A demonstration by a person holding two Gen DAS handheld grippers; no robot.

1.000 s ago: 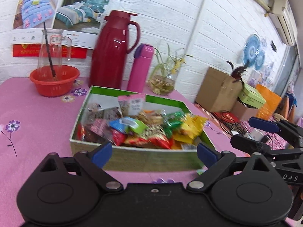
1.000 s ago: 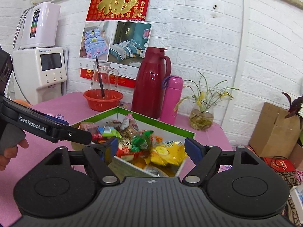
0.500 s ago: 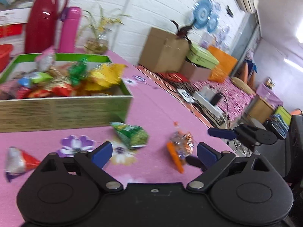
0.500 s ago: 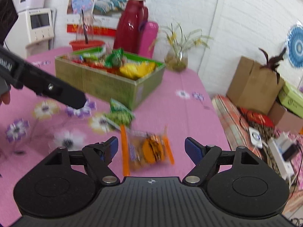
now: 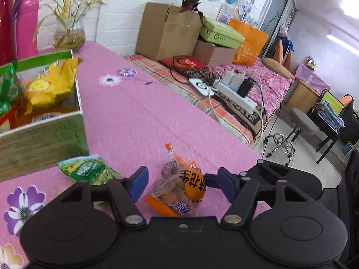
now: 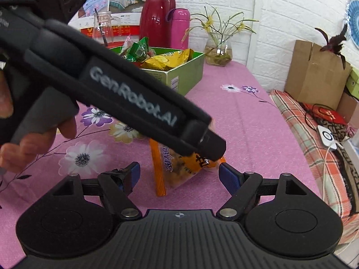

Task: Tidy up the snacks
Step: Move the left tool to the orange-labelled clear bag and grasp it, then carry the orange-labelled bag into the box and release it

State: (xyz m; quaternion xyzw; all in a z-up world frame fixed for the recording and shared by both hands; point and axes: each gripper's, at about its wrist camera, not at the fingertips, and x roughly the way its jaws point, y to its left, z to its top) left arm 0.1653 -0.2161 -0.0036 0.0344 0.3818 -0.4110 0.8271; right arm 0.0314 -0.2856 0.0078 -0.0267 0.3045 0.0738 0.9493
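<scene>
From the right wrist camera, the black left gripper (image 6: 208, 154) slants right across the middle, hiding the far half of the clear orange-edged snack packet (image 6: 177, 170), so whether its pads actually pinch the packet is anyone's guess. The green cardboard snack box (image 5: 44, 139) runs off the left edge in the left view. The red thermos jug (image 5: 6, 22) there is mostly cropped too. The packet's printing is too blurry to read.

orange snack packet (image 6: 179, 168) on pink tablecloth (image 6: 246, 123), between open right gripper (image 6: 179, 177) jaws.
</scene>
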